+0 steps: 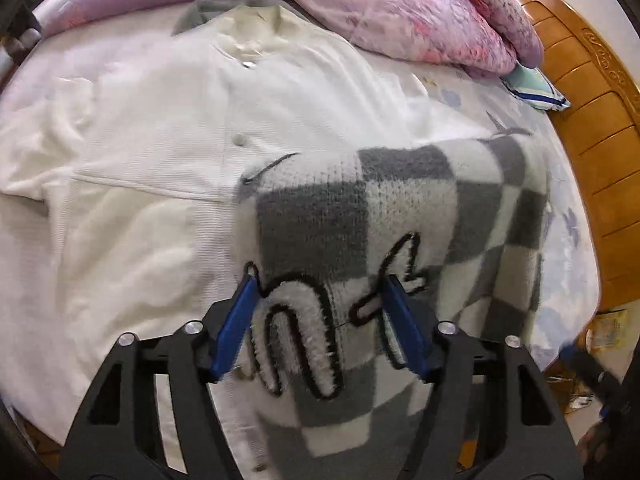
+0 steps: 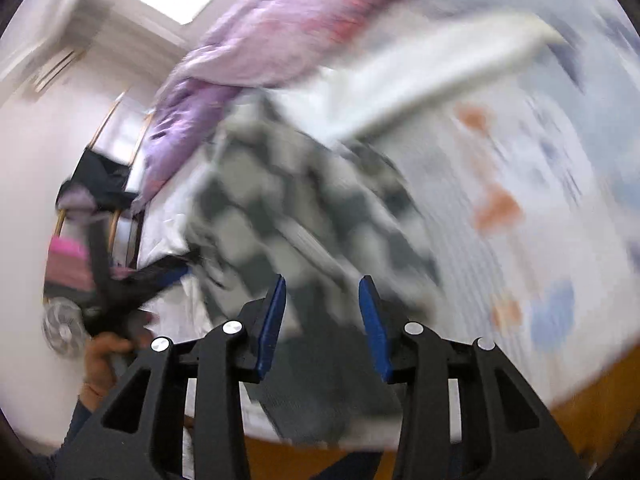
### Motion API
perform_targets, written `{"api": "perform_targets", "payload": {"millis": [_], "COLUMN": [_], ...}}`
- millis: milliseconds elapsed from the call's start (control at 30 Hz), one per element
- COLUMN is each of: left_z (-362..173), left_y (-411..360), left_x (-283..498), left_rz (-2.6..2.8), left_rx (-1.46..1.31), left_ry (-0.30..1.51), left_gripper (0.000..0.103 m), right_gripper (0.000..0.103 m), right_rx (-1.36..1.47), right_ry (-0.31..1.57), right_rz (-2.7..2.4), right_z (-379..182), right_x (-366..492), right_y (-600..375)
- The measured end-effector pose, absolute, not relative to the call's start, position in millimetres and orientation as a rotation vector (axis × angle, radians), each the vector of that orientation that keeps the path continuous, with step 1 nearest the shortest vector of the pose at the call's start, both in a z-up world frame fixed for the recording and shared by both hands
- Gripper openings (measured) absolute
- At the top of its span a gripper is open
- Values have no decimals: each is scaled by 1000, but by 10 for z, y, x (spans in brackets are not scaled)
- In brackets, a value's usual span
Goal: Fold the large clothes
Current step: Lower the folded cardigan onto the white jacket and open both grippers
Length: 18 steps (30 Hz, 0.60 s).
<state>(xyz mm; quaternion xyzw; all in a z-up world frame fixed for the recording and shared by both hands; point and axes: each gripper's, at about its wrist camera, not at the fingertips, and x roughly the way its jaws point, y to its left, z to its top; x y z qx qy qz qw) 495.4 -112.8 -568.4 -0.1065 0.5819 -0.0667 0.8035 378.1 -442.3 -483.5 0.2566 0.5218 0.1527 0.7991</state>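
Note:
A white buttoned jacket (image 1: pixel 132 152) lies spread flat on the bed. Its grey-and-white checkered fleece side (image 1: pixel 400 216), with black outlined lettering, is folded over the right part. My left gripper (image 1: pixel 320 292) hovers just above the checkered fleece with its blue fingers (image 1: pixel 236 324) wide apart and nothing between them. In the blurred right wrist view the checkered fleece (image 2: pixel 296 208) lies ahead of my right gripper (image 2: pixel 322 300), which is open and empty. The left gripper (image 2: pixel 160 276) shows at the left there, held in a hand.
A purple and pink floral quilt (image 1: pixel 400 8) is bunched at the far side of the bed. A wooden headboard (image 1: pixel 592 128) runs along the right. A small blue-trimmed cushion (image 1: pixel 532 88) sits beside the quilt. The floral bedsheet (image 2: pixel 520 200) spreads to the right.

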Motion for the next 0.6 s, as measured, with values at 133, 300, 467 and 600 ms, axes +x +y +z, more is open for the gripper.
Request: {"api": "perform_targets", "payload": {"millis": [133,300,467,600], "left_z": [-5616,-5750,-5824,-5883], "left_y": [-1361,-1405,-1590,-1829], "left_x": [4972,5102,5234,5339], "left_rz": [-164,-169,-214,-219], "left_rx": [-111,-80,-7,108], "left_ry": [1246,1265,1280,1284], "left_gripper": [64,64,64,70], "right_gripper": [34,19,0,0], "right_rx": [444,459,416,425], "right_ry": [1101,1169,1271,1286], "right_rz": [325,293,202,182], "right_z": [-4859,-5361,-5927,-6023], "right_x": [4409,4956,5157,5213], "right_y": [-4050,-3952,-4137,-4289]}}
